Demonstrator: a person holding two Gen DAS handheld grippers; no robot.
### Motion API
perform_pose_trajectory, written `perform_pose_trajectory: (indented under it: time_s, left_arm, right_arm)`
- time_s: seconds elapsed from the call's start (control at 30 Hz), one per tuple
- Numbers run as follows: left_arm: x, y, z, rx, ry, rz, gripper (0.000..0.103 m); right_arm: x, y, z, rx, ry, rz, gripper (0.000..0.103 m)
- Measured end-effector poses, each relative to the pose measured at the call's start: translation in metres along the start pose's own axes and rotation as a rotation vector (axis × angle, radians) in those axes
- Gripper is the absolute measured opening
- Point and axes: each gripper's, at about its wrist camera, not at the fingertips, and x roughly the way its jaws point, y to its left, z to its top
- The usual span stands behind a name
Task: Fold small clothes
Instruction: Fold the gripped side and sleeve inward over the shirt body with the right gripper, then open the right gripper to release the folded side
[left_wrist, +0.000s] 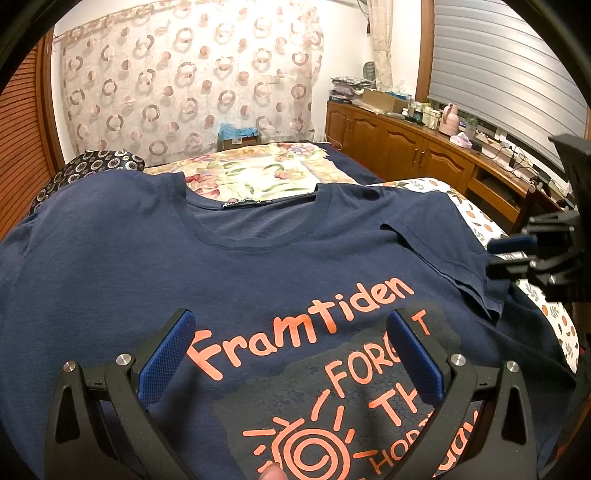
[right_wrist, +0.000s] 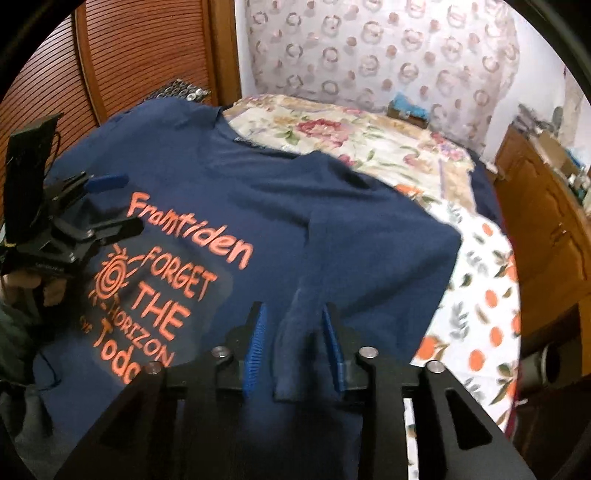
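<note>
A navy T-shirt (left_wrist: 258, 258) with orange "Framtiden" print lies front-up on the bed; it also shows in the right wrist view (right_wrist: 332, 221). Its right sleeve is folded in over the body (left_wrist: 443, 251). My left gripper (left_wrist: 291, 350) is open, hovering over the print, holding nothing. My right gripper (right_wrist: 293, 343) has its jaws partly apart with a ridge of the shirt's side edge (right_wrist: 295, 354) standing between the pads; in the left wrist view it sits at the shirt's right edge (left_wrist: 517, 251).
A floral bedspread (left_wrist: 258, 173) covers the bed, with an orange-print sheet (right_wrist: 480, 295) on the right. A wooden cabinet (left_wrist: 406, 147) with clutter runs along the right. A patterned curtain (left_wrist: 184, 74) hangs behind. A louvred door (right_wrist: 129, 55) stands at left.
</note>
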Motion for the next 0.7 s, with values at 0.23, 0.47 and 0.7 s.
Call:
perform_pose_trajectory:
  time_s: [0.23, 0.47, 0.7]
  left_arm:
    - [0.0, 0.003, 0.001, -0.006, 0.0, 0.011, 0.103]
    - [-0.006, 0.014, 0.007, -0.036, -0.015, 0.045, 0.103]
    - [-0.04, 0.046, 0.008, -0.1, -0.035, 0.068, 0.103]
  right_arm:
    - [0.025, -0.015, 0.012, 0.004, -0.026, -0.087, 0.038]
    - [0.078, -0.035, 0.014, 0.055, -0.033, -0.119, 0.038]
    - [0.094, -0.043, 0.005, 0.085, -0.068, -0.093, 0.043]
